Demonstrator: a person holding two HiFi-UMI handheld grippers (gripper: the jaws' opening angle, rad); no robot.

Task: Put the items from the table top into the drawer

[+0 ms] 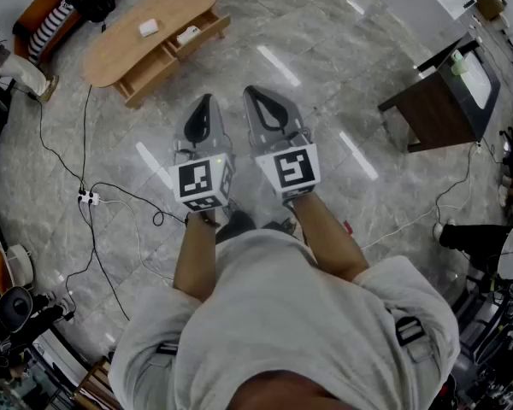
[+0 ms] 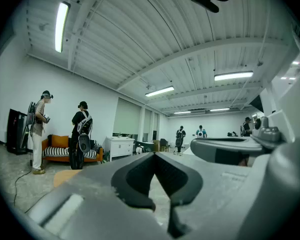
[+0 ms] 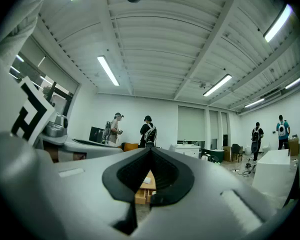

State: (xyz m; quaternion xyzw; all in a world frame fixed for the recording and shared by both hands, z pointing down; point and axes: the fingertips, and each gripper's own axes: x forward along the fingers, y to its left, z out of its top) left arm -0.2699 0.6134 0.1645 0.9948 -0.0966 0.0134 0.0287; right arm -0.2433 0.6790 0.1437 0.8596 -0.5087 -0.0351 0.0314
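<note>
A low wooden table (image 1: 120,45) stands at the far left on the stone floor. A small white item (image 1: 149,28) lies on its top. Its drawer (image 1: 207,29) is pulled open, and a white item (image 1: 188,34) lies inside. My left gripper (image 1: 205,101) and right gripper (image 1: 250,91) are held side by side, level, well short of the table. Both are shut with nothing between the jaws. In the left gripper view the left gripper (image 2: 154,154) has its tips together. In the right gripper view, part of the table (image 3: 146,181) shows through the right gripper (image 3: 150,149).
Black cables and a power strip (image 1: 89,198) trail over the floor at left. A dark desk with a monitor (image 1: 449,96) stands at right, a white cabinet (image 1: 423,2) behind it. Two people (image 2: 82,134) stand by a striped orange sofa (image 2: 57,148); others stand farther back.
</note>
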